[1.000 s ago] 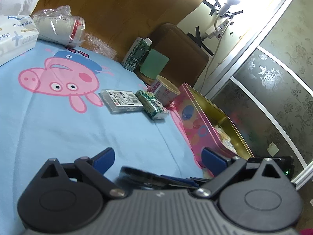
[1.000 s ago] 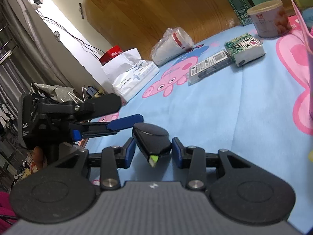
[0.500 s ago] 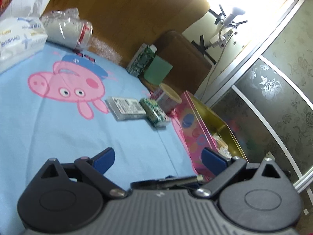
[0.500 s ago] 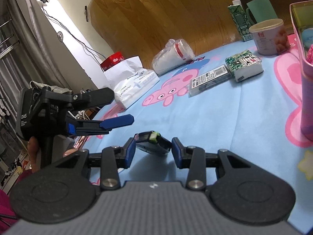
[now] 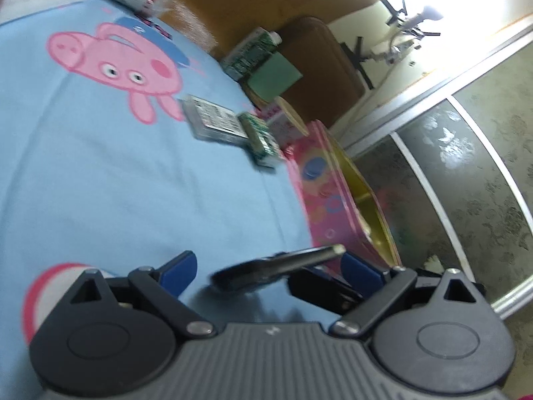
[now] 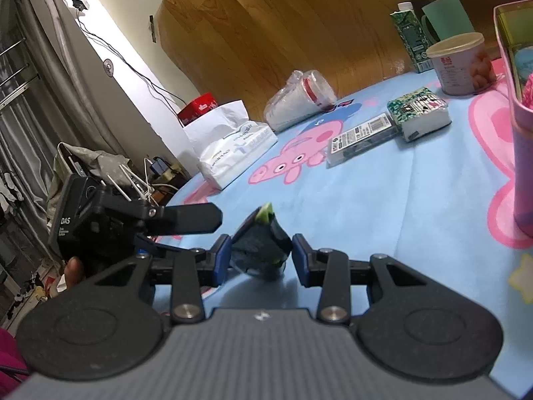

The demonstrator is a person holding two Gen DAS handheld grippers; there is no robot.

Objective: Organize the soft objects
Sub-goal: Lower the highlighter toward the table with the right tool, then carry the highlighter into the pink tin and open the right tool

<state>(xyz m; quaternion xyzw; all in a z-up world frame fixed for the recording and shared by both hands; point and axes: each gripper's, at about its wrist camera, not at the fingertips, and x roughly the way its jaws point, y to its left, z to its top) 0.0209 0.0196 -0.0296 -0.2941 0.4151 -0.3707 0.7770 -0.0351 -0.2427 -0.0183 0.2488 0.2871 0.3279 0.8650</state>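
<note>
A small dark soft item with a green tip (image 6: 263, 250) rests on the blue Peppa Pig sheet (image 6: 383, 206) between the blue pads of my right gripper (image 6: 260, 257); the jaws stand just wider than it, with gaps at both sides. It shows blurred in the left wrist view (image 5: 276, 266). My left gripper (image 5: 266, 263) is wide open and empty; its body shows at the left in the right wrist view (image 6: 110, 220). A pink tin (image 5: 336, 200) stands open at the right (image 6: 523, 153).
On the sheet lie a flat barcode pack (image 6: 361, 138), a green-patterned tissue pack (image 6: 419, 111), a white tissue pack (image 6: 236, 153), bagged cups (image 6: 299, 100), a paper tub (image 6: 461, 63) and a green carton (image 6: 411, 38). The bed edge drops off at the left.
The dark item has tipped from lying flat to standing on the sheet, and the right jaws have opened a little off it. The left gripper has swung and tilted; its view is blurred.
</note>
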